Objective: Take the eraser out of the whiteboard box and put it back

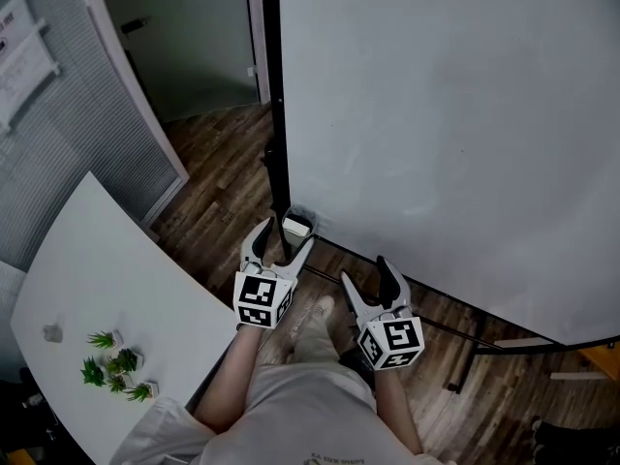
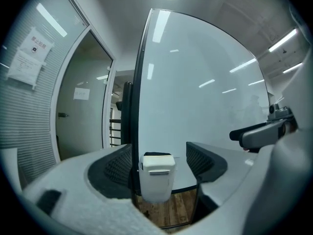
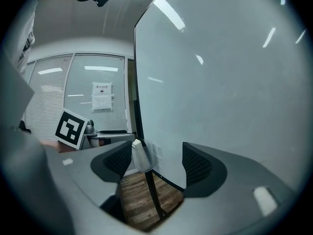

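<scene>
A small white whiteboard box (image 1: 295, 227) hangs at the lower left corner of the whiteboard (image 1: 455, 124). In the left gripper view the box (image 2: 155, 185) holds the eraser (image 2: 157, 162), whose pale top and dark strip stick out above the rim. My left gripper (image 1: 287, 235) is open and level, and the box lies ahead between its jaws with gaps on both sides. My right gripper (image 1: 366, 274) is open and empty, lower and to the right, in front of the board's bottom edge. Its own view has the box (image 3: 139, 155) near its left jaw, further off.
A white table (image 1: 97, 289) with small green plants (image 1: 116, 366) stands at the left. The whiteboard's dark stand and foot bars (image 1: 455, 332) run over the wooden floor (image 1: 223, 172). A glass partition with blinds (image 1: 58, 134) and a doorway are behind.
</scene>
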`<state>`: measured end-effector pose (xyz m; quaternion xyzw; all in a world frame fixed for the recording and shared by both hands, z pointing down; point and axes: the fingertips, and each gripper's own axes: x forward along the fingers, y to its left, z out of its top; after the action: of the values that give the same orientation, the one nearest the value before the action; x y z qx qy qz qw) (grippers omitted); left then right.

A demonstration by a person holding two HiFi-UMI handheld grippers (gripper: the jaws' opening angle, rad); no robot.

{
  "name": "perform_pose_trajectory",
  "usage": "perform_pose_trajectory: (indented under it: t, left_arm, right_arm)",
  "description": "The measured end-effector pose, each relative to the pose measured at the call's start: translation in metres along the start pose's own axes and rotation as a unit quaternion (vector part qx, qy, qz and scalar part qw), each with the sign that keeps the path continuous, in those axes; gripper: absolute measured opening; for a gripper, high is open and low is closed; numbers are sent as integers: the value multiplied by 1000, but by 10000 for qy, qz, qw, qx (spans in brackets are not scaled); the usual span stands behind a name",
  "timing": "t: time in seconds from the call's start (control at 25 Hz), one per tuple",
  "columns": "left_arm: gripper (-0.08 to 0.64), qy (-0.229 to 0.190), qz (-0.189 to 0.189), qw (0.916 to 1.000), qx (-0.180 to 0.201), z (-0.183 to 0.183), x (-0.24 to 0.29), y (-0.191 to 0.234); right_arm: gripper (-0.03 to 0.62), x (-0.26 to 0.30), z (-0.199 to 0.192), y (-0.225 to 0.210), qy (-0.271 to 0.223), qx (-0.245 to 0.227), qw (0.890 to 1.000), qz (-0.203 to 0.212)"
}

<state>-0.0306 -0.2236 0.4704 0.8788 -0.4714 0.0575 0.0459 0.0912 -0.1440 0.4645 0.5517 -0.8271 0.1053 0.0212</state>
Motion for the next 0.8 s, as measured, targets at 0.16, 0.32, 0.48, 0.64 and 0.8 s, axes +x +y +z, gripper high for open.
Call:
perform_pose_trajectory:
  t: [0.16,0.32,0.48,0.64,0.8]
  left_arm:
    - [336,52,8,9999,121,-3,9,0]
    - [336,127,-17,9998,131,-9,18,-1]
    - [336,177,-16,9997,142,-13,24,-1]
    - [334,144,-9,9998,146,-14,26,1]
    - [328,73,-6,9998,172,-14,30,1]
  right_arm:
    - [328,6,-2,-5,41,27,10000,-19]
    - [328,10,-7,-11,114,59,9999,-46]
    - [327,13,-9,-15,155,90,9998,-32]
    - [327,16,-11,-12,154,158,9997,54]
    - [327,20,-14,-12,206,137,9997,86]
